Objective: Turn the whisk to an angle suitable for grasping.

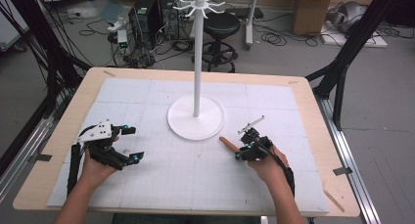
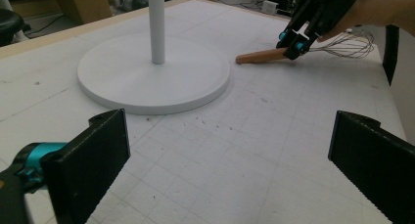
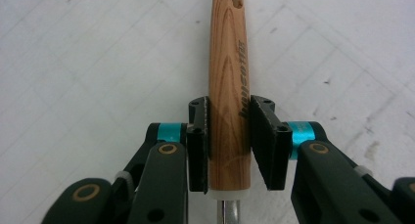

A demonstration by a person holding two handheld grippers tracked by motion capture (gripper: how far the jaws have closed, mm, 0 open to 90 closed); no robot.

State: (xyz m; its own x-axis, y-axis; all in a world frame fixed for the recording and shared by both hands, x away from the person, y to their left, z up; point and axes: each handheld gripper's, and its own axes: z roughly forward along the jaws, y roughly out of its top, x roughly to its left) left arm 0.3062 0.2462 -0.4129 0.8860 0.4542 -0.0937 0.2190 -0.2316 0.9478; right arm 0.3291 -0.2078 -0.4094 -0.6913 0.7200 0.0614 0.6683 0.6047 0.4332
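A whisk with a wooden handle [image 1: 227,144] lies low over the white mat, right of the stand's base, its handle end pointing at the base. My right gripper [image 1: 243,153] is shut on the handle [image 3: 228,77], one pad pressed against each side near the wire end. From the left gripper view, the whisk's wire loops [image 2: 350,44] stick out behind the right gripper [image 2: 296,43]. My left gripper [image 1: 133,144] hovers over the mat's left side, its jaws wide open [image 2: 230,155] with nothing between them.
A tall white stand rises from a round base [image 1: 195,119] at the mat's middle, with a ring of hooks [image 1: 199,4] on top. A gridded white mat [image 1: 195,175] covers the wooden table. A thin wooden stick [image 1: 334,200] lies at the table's front right corner.
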